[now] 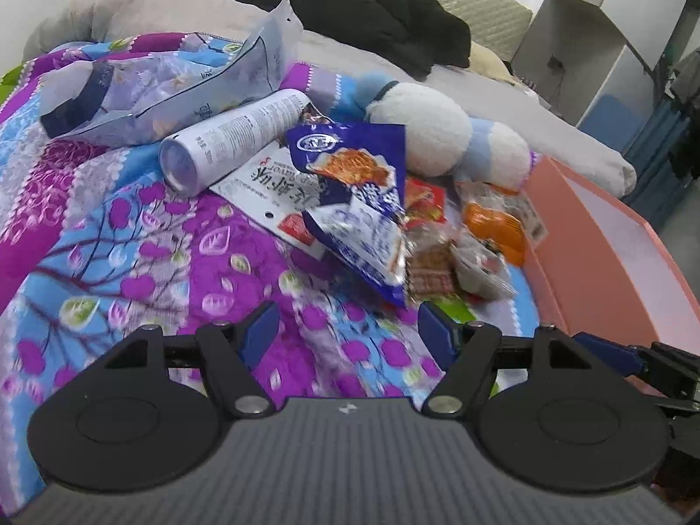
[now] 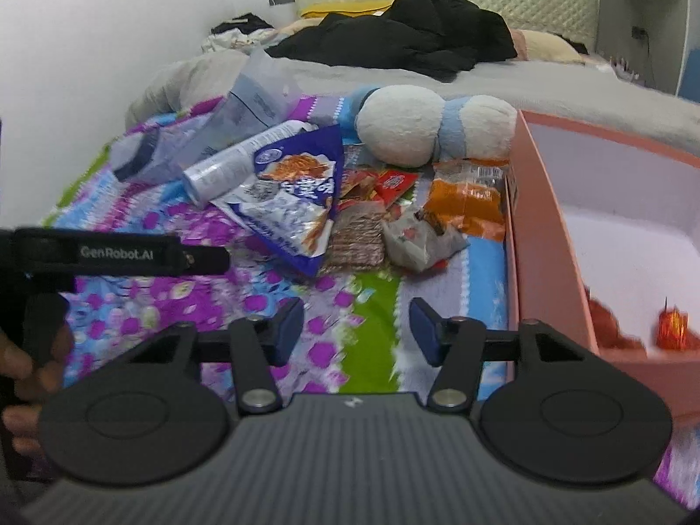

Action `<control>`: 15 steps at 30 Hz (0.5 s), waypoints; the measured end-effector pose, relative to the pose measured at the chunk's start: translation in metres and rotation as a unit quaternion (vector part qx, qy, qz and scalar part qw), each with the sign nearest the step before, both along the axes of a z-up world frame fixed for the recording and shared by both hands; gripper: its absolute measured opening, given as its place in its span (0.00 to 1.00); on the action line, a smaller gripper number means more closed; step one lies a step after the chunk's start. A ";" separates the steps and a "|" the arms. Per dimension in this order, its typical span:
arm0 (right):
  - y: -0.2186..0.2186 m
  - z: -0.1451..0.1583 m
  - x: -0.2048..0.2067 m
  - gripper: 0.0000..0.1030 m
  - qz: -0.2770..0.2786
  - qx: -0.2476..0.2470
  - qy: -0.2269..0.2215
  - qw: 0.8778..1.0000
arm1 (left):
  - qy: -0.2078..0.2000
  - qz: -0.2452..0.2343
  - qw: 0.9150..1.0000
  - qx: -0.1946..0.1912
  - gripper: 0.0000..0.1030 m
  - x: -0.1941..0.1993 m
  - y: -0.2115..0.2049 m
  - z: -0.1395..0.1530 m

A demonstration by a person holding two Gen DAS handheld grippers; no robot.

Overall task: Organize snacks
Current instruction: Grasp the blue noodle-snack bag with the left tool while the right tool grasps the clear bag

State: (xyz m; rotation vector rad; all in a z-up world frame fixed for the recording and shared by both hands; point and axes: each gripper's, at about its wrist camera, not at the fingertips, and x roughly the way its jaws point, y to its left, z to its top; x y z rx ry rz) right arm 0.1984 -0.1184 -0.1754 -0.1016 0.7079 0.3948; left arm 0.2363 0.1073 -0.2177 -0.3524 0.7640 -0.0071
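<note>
A pile of snacks lies on a flowered blanket: a blue-and-white snack bag [image 1: 363,205] [image 2: 293,201], a white tube can [image 1: 227,140] [image 2: 227,162], an orange packet [image 1: 494,223] [image 2: 468,201], a brown wafer pack [image 2: 356,240] and small red packets [image 2: 393,183]. A pink box [image 1: 612,262] [image 2: 551,236] stands to the right with red snacks [image 2: 673,323] inside. My left gripper [image 1: 348,332] is open and empty, just short of the pile. My right gripper [image 2: 356,328] is open and empty, left of the box.
A white and blue plush toy [image 1: 437,131] [image 2: 433,131] lies behind the pile. A large pale bag [image 1: 175,83] lies at the back left. Black clothes [image 2: 415,39] and a grey duvet cover the bed's far end. The left gripper's strap [image 2: 118,253] shows in the right wrist view.
</note>
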 end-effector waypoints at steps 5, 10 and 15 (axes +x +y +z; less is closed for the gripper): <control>0.013 -0.013 0.032 0.49 -0.005 -0.050 -0.025 0.998 | 0.004 0.002 1.000 0.011 0.73 0.036 0.002 -0.011; 0.019 -0.027 0.060 0.49 -0.012 -0.082 -0.034 0.996 | 0.007 0.005 1.000 -0.002 0.73 0.063 0.006 -0.025; 0.020 -0.039 0.078 0.37 -0.014 -0.095 -0.025 0.995 | 0.009 0.015 1.000 -0.016 0.72 0.076 0.011 -0.036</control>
